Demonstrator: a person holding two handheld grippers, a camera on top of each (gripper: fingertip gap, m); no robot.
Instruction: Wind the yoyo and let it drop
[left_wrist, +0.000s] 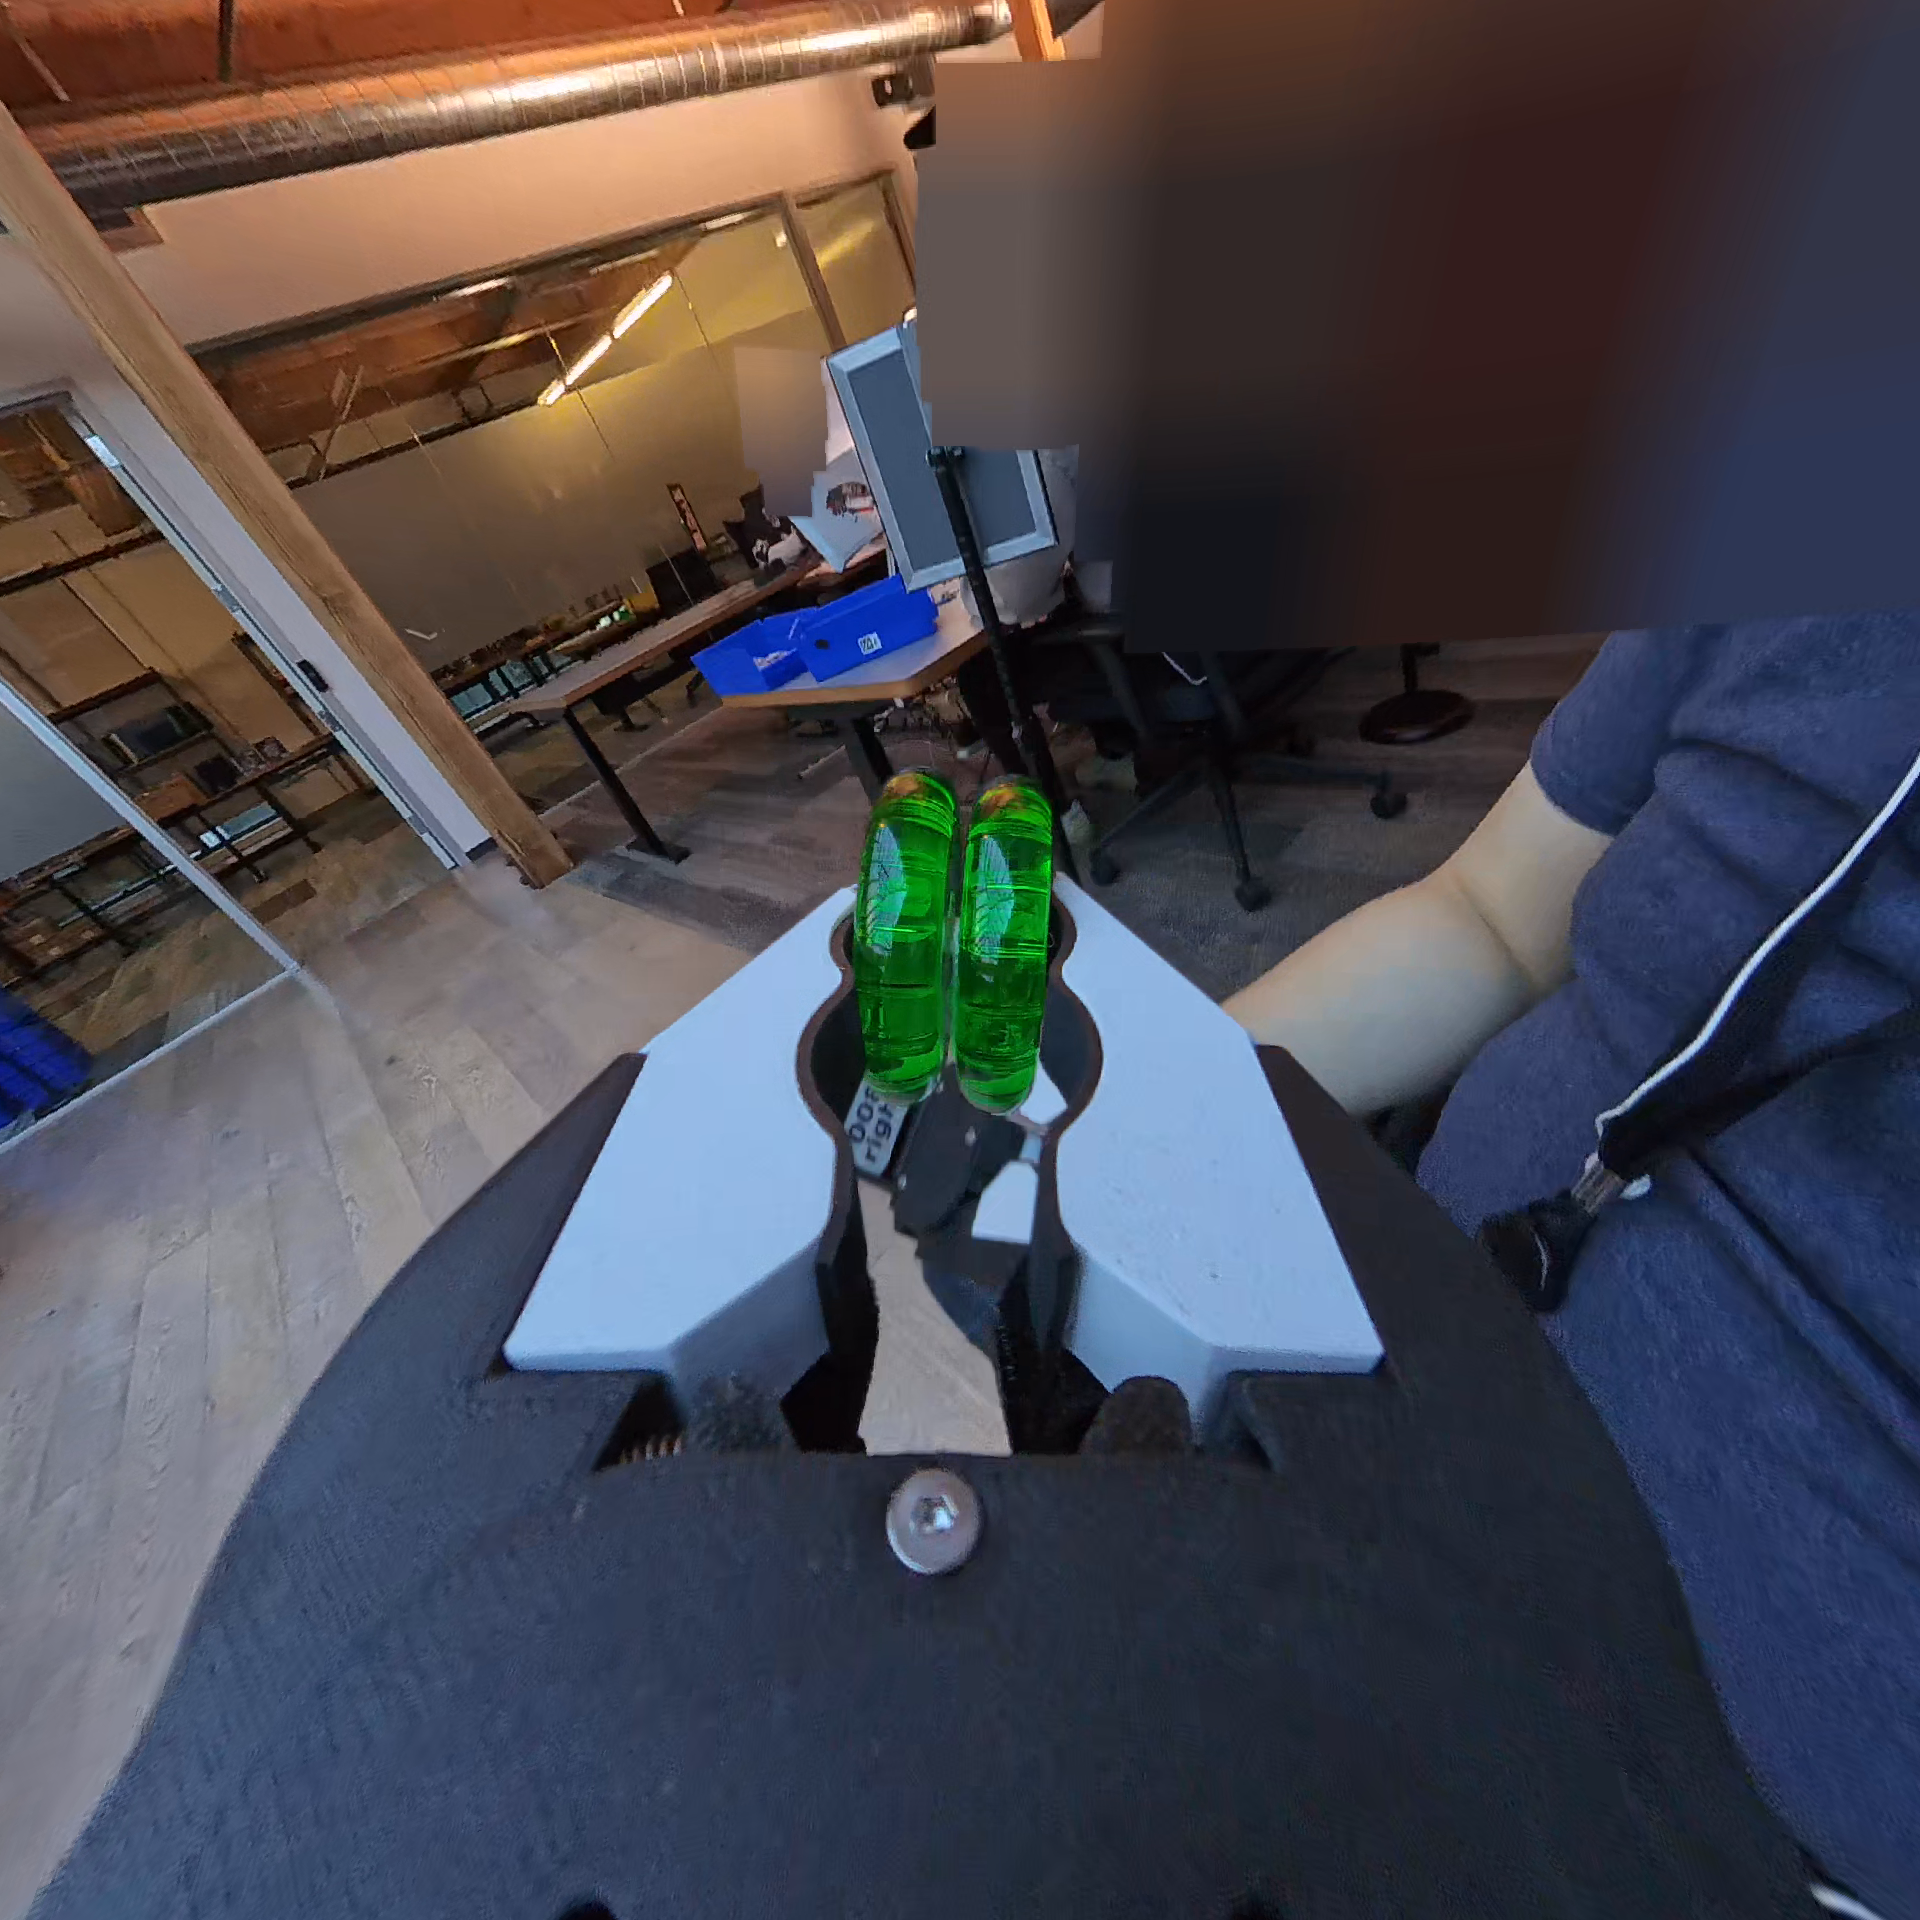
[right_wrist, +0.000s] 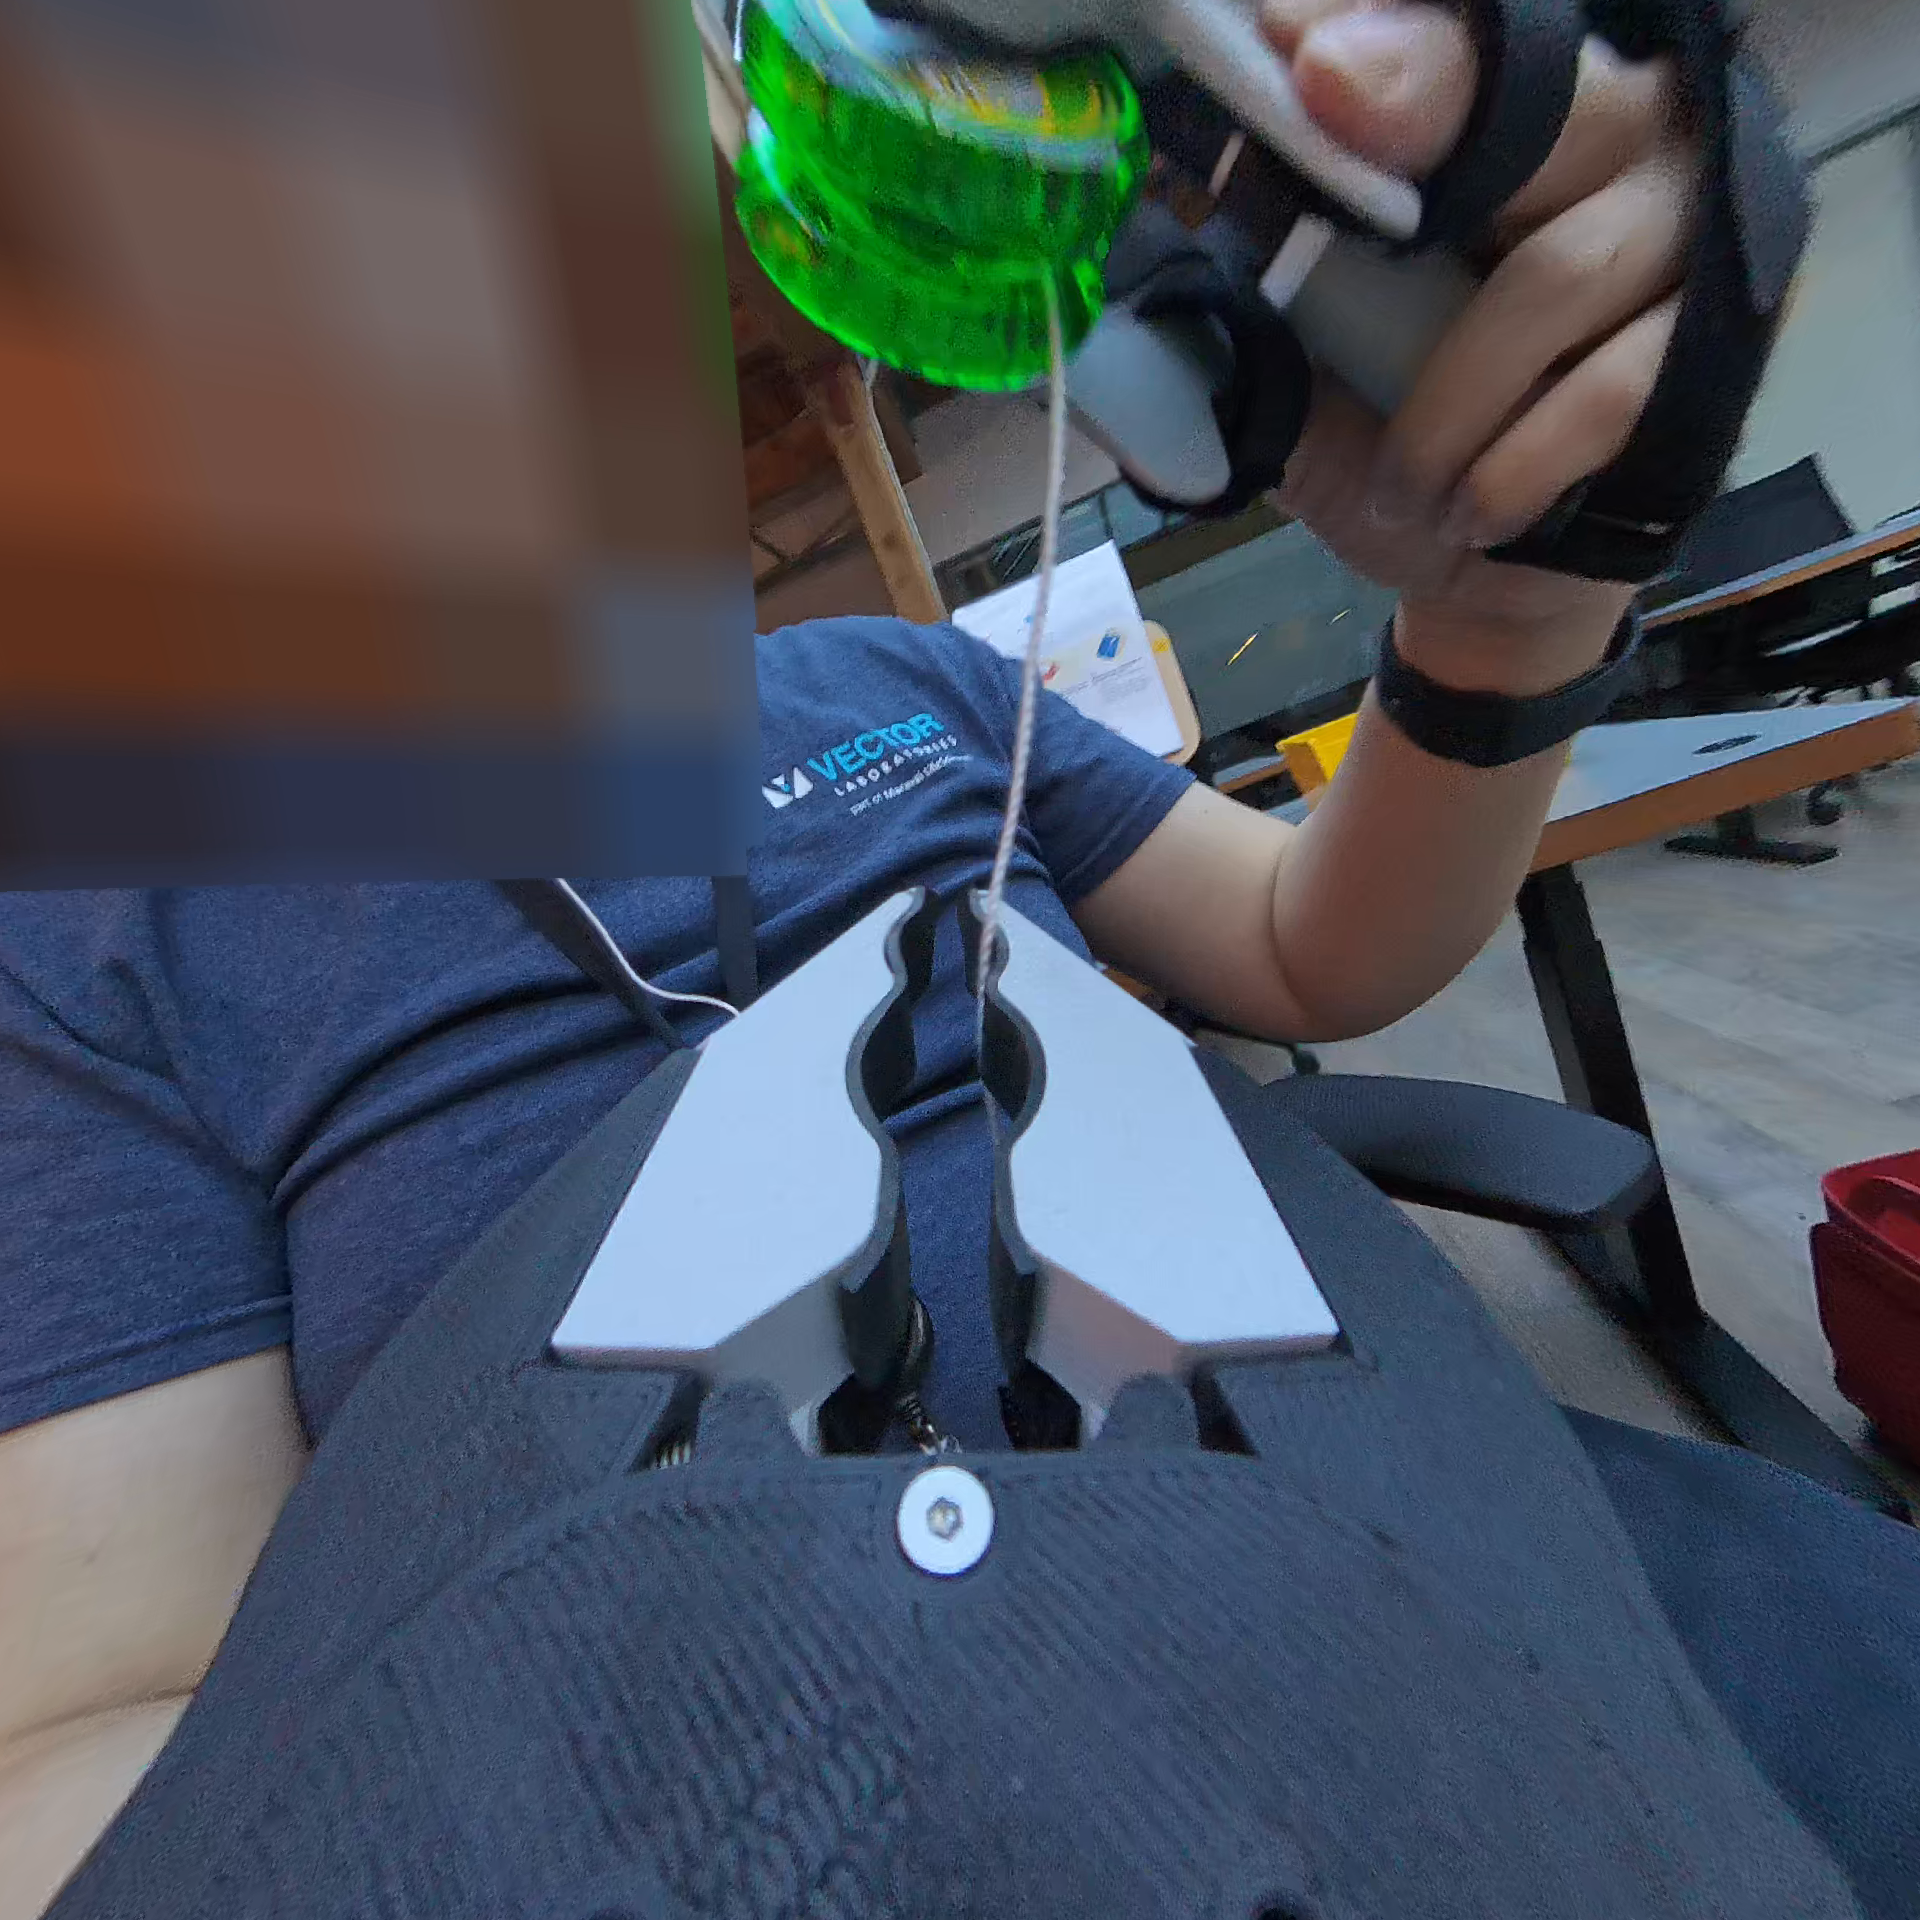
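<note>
Gripping the green translucent yoyo (left_wrist: 951, 945) between its pale fingers (left_wrist: 727, 1122), the left gripper (left_wrist: 951, 935) holds it edge-on, both halves upright with the groove facing the camera; the yoyo's lower rim hides part of a small white label behind it, so the label is cut off. In the right wrist view the same yoyo (right_wrist: 935, 197) sits at 12 o'clock, its upper edge cropped by the frame and smeared by motion, with the person's hand (right_wrist: 1507, 343) wrapped round the left gripper's handle at 1 o'clock. A thin string (right_wrist: 1023, 665) runs down from the yoyo to the right gripper (right_wrist: 945, 914), whose fingers (right_wrist: 1101, 1143) stand slightly apart; the string lies against the inner edge of the finger at 1 o'clock, and whether it is pinched cannot be told. The blue T-shirt (right_wrist: 883, 707) bears a printed logo. Large blurred patches cover the upper part of both views.
</note>
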